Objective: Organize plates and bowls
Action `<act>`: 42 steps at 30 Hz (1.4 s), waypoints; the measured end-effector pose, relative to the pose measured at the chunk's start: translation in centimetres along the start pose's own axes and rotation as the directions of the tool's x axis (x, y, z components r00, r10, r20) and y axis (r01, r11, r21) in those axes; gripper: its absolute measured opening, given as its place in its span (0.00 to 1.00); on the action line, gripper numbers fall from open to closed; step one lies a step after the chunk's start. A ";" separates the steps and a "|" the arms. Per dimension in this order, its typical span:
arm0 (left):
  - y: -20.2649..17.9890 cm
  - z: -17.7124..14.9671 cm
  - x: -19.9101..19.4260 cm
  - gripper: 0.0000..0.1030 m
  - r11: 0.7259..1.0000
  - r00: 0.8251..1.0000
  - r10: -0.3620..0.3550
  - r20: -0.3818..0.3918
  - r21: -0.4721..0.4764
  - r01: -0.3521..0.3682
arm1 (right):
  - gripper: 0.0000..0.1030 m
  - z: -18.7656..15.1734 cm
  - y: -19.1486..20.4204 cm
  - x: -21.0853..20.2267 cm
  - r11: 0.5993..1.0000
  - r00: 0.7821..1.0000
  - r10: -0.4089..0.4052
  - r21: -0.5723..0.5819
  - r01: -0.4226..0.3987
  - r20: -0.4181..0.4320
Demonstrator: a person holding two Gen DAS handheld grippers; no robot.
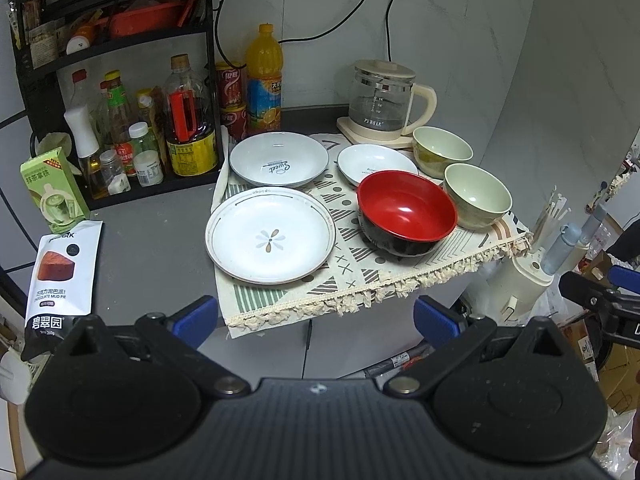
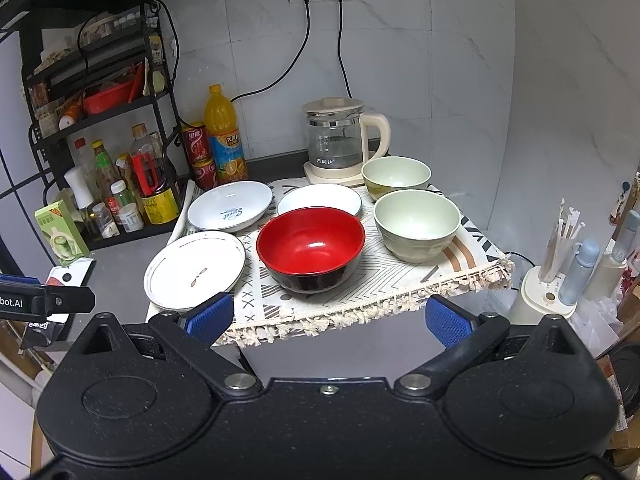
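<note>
Nothing is judged sorted yet: three plates (image 1: 270,236) and three bowls (image 1: 406,212) are spread singly over the cloth (image 1: 360,276) at the tabletop's right edge, none stacked. Left gripper (image 1: 316,320) and right gripper (image 2: 328,318) are held open, empty, short of the near edge.

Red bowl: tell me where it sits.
The red bowl stands mid-cloth, with the flower plate on its left and a green bowl on its right.

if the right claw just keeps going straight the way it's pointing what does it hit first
Most likely the red bowl, which sits dead ahead between the open right claw fingers; the cloth's fringed edge lies nearer but probably lower. Depth is uncertain.
</note>
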State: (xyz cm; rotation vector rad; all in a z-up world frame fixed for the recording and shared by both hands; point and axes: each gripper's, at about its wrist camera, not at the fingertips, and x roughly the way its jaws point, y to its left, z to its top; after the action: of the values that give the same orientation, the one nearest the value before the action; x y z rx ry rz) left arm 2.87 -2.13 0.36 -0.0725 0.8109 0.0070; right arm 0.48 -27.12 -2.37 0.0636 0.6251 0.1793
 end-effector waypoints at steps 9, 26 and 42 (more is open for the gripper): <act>0.0 0.2 -0.4 1.00 1.000 1.000 0.003 0.006 -0.009 -0.003 | 1.00 0.0 -0.1 -0.2 1.000 1.000 0.007 -0.006 -0.007 0.010; -0.4 0.1 -0.6 1.00 1.000 1.000 0.015 0.003 -0.027 -0.015 | 1.00 0.2 -1.0 -0.1 1.000 1.000 0.000 0.028 0.000 0.017; 0.8 1.5 2.4 0.99 0.998 1.000 -0.010 -0.012 -0.068 0.009 | 1.00 0.6 -1.6 2.4 0.999 1.000 0.007 0.052 -0.006 -0.012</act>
State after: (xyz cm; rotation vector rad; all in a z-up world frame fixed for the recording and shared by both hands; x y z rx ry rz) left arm 5.51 -1.24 -0.41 -0.1411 0.8223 0.0251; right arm 2.94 -28.23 -3.47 0.1147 0.6413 0.1696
